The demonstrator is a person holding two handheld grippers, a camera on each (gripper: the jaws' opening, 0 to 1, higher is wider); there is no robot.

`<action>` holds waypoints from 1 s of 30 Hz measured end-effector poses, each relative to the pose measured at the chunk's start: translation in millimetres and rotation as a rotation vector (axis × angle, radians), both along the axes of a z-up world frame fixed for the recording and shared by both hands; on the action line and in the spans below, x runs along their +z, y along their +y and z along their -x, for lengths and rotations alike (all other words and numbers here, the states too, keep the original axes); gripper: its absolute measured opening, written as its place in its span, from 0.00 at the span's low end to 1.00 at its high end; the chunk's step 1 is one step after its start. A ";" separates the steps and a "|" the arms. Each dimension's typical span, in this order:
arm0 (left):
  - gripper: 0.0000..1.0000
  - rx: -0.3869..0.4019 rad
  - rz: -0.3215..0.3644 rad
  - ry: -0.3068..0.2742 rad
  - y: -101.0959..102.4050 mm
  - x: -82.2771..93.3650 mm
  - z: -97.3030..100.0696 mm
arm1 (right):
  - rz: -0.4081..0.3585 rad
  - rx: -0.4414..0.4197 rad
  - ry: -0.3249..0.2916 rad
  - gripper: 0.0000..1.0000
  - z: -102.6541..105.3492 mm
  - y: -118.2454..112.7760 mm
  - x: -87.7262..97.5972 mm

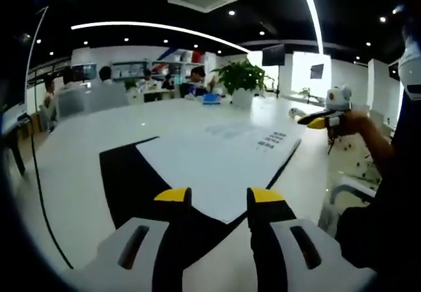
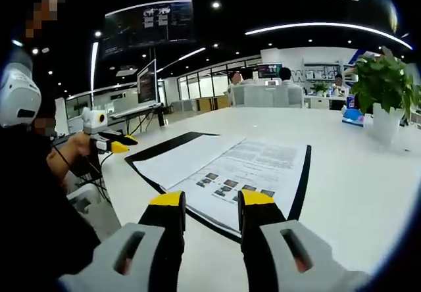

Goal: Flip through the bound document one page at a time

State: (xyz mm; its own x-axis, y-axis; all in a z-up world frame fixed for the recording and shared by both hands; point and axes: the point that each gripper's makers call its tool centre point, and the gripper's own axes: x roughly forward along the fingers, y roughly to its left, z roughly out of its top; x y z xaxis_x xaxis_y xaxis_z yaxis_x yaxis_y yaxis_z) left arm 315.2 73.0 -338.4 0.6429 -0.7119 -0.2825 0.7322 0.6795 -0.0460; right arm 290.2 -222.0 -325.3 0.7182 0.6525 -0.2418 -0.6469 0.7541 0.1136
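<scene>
Left gripper view first: the left tool point(image 1: 219, 196) hangs low over the white worktop point(image 1: 72, 167), its yellow-tipped jaws apart with a clear gap and nothing between them. Right past the tips lies the bound document point(image 1: 217, 157), open flat, its white pages resting on a black cover that sticks out around the edges, with small printed blocks near the far right corner. Off to the right, the right tool point(image 1: 322, 119) shows up held in a hand, apart from the document. A potted plant point(image 1: 241, 80) stands farther back on the worktop. Right gripper view: the right tool sits just short of the document's near edge, jaws spread and empty too. The pages show text and a row of small pictures. The left tool is off to the left, clear of the worktop edge.
</scene>
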 end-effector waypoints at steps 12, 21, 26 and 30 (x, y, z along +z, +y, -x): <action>0.29 0.038 0.197 -0.114 -20.4 42.8 -6.3 | 0.028 0.027 0.008 0.32 -0.4 9.0 -3.9; 0.29 0.074 0.114 -0.137 -10.5 38.1 -8.3 | 0.029 0.024 0.010 0.32 3.3 6.6 -4.4; 0.31 0.058 0.112 -0.132 -16.5 34.5 -3.4 | 0.033 0.025 0.010 0.32 2.0 5.5 -2.6; 0.31 0.072 0.124 -0.122 -12.6 32.8 -6.9 | 0.031 0.027 0.013 0.32 -0.2 7.6 -1.4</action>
State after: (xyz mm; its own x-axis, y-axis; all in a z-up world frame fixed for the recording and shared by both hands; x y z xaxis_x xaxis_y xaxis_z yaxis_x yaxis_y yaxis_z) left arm 322.1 60.4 -305.6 0.7176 -0.6873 -0.1121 0.6871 0.7250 -0.0467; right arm 290.4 -214.4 -326.7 0.6969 0.6636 -0.2719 -0.6657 0.7396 0.0990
